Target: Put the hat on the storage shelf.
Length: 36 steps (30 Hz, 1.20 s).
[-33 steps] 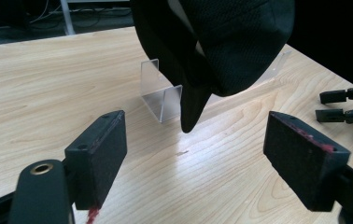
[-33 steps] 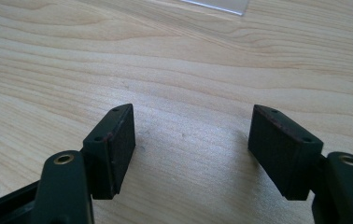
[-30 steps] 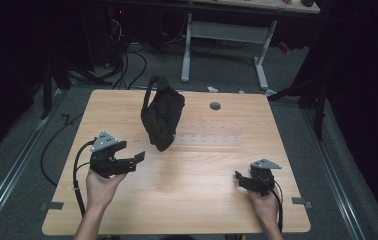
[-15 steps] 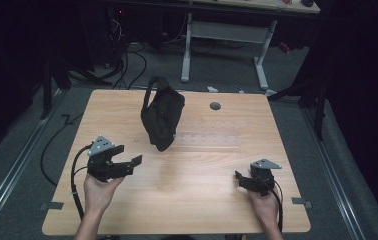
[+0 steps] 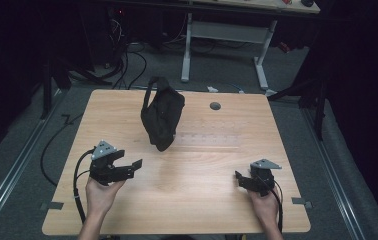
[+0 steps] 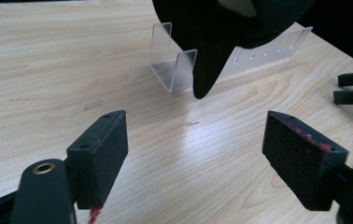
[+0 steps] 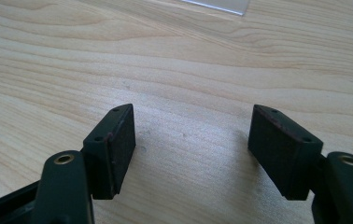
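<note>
Since the earlier frames the left hand-held gripper (image 5: 136,164) has slid back toward the near edge of the worktop (image 5: 197,210), while the right hand-held gripper (image 5: 238,176) sits where it was, near the near right corner; both are held from below by the person's hands, the left hand (image 5: 100,194) and the right hand (image 5: 264,204); the left one's jaws stand wide apart with nothing between them, their dark pads (image 6: 101,156) smeared with red; the right one's jaws are likewise spread wide over bare wood, holding nothing; farther in, toward the middle of the worktop, a black bag (image 5: 161,117) stands upright, its strap looping up toward the far edge; its lower tip hangs over a clear plastic stand (image 6: 172,63); beyond it, near the far edge, a small round grey cap (image 5: 215,106) sits in the wood.
</note>
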Each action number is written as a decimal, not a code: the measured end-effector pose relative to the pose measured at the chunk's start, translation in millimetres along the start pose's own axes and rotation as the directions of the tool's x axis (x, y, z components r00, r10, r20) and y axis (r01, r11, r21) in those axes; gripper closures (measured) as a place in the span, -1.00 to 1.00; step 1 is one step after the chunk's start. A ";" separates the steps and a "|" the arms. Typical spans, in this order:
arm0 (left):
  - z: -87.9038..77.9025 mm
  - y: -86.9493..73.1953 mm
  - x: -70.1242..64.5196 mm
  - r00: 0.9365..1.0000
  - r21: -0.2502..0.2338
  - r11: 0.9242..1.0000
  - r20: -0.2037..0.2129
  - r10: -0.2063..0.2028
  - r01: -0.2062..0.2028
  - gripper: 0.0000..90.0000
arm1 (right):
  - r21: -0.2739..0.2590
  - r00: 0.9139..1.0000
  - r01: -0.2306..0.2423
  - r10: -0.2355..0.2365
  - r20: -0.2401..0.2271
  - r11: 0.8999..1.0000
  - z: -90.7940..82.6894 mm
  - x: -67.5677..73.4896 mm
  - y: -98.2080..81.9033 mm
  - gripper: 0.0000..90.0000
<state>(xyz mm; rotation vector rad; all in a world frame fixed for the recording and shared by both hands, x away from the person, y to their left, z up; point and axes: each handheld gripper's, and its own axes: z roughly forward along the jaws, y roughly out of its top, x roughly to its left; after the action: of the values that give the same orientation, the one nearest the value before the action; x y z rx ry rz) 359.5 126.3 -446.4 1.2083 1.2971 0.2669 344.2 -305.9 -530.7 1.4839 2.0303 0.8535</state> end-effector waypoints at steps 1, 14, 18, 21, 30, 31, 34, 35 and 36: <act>0.5 -1.5 1.2 1.000 0.004 1.000 -0.003 -0.002 0.002 -0.50 | 0.000 1.000 -0.001 0.001 0.000 1.000 0.0 0.0 0.0 -0.29; 10.2 -24.3 15.6 0.999 0.032 0.999 -0.051 0.004 -0.002 -0.49 | 0.000 1.000 0.001 -0.001 -0.003 1.000 0.0 0.5 0.1 -0.28; 13.9 -29.9 19.2 0.998 0.033 0.999 -0.065 0.014 -0.012 -0.49 | 0.001 1.000 0.001 -0.001 -0.005 1.000 0.0 0.7 0.1 -0.28; 18.9 -36.0 22.2 0.996 0.038 0.999 -0.086 0.037 -0.034 -0.48 | 0.000 1.000 0.003 -0.003 -0.006 1.000 0.0 0.7 0.1 -0.28; 32.3 -49.3 37.7 0.983 0.039 0.996 -0.166 0.082 -0.077 -0.47 | -0.001 1.000 0.004 -0.004 -0.007 1.000 0.2 0.9 0.1 -0.28; 33.3 -50.7 39.4 0.982 0.046 0.996 -0.171 0.083 -0.076 -0.47 | -0.001 1.000 0.004 -0.004 -0.007 1.000 0.2 0.9 0.1 -0.28; 40.4 -62.5 47.7 0.971 0.089 0.992 -0.216 0.107 -0.090 -0.51 | -0.001 1.000 0.006 -0.006 -0.006 1.000 0.2 0.9 0.1 -0.28; 42.5 -67.1 50.3 0.966 0.106 0.990 -0.230 0.117 -0.095 -0.53 | -0.001 1.000 0.006 -0.006 -0.006 1.000 0.2 0.9 0.1 -0.28; 44.3 -74.7 53.7 0.960 0.103 0.986 -0.235 0.152 -0.131 -0.53 | -0.001 1.000 0.006 -0.006 -0.006 1.000 0.2 0.9 0.1 -0.28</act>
<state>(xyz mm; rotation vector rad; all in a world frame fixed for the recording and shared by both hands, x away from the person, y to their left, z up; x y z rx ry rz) 380.6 111.5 -545.2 1.3776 1.4464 0.4782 344.2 -305.0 -530.9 1.4756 2.0373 0.8578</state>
